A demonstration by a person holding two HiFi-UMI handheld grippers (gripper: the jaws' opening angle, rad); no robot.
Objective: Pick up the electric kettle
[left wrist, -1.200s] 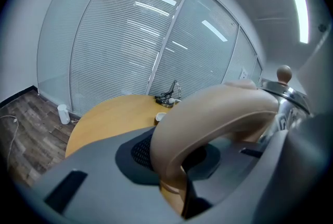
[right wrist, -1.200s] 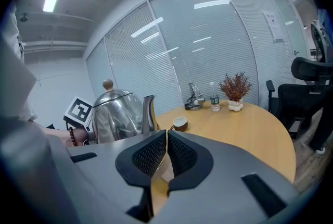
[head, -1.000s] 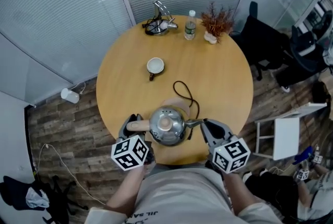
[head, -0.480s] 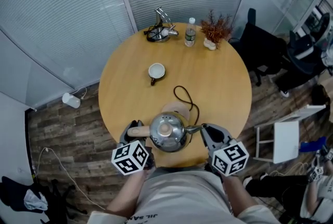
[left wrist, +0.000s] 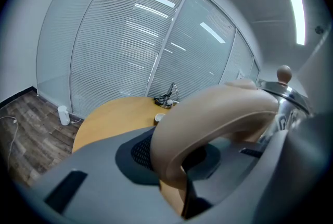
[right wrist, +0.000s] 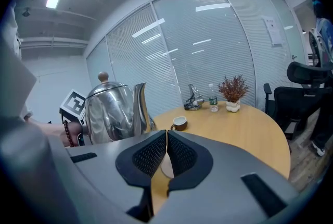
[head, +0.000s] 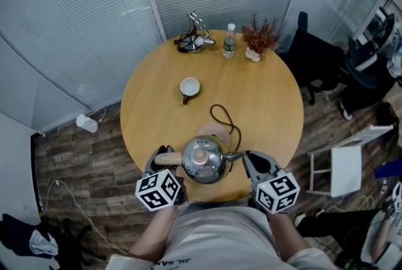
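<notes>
Glass partitions with closed horizontal blinds ring a round pale-wood table [head: 270, 105] that stands on dark plank flooring.

At the table's 6 o'clock edge is the polished steel electric kettle [head: 202, 161], with a tan knob on its lid. The left gripper [head: 164, 159] has its tongs clamped narrowly around the kettle's curved tan handle [left wrist: 218, 113], which points to 9 o'clock. In the left gripper view the loop of the handle fills the space between the grey pads [left wrist: 143, 150].

The right gripper [head: 254, 162] sits at the kettle's 3 o'clock, just beside the tip of the thin steel spout [head: 235, 154]. Its tongs are pressed together with nothing in them, the ribbed black pads [right wrist: 151, 154] meeting face to face. From there the kettle [right wrist: 112, 111] shows at 10 o'clock.

A round tan base disc [head: 212, 131] peeks out at the kettle's 12 o'clock, with a looped black cord [head: 223, 113] running from it. Toward 11 o'clock stands a white cup with a dark handle [head: 189, 86]. Along the far rim are a tangle of black cable with a metal stand [head: 193, 38] at 11, a clear plastic bottle [head: 229, 43] at 12 and a dried reddish plant in a pale pot [head: 259, 36] at 1.
</notes>
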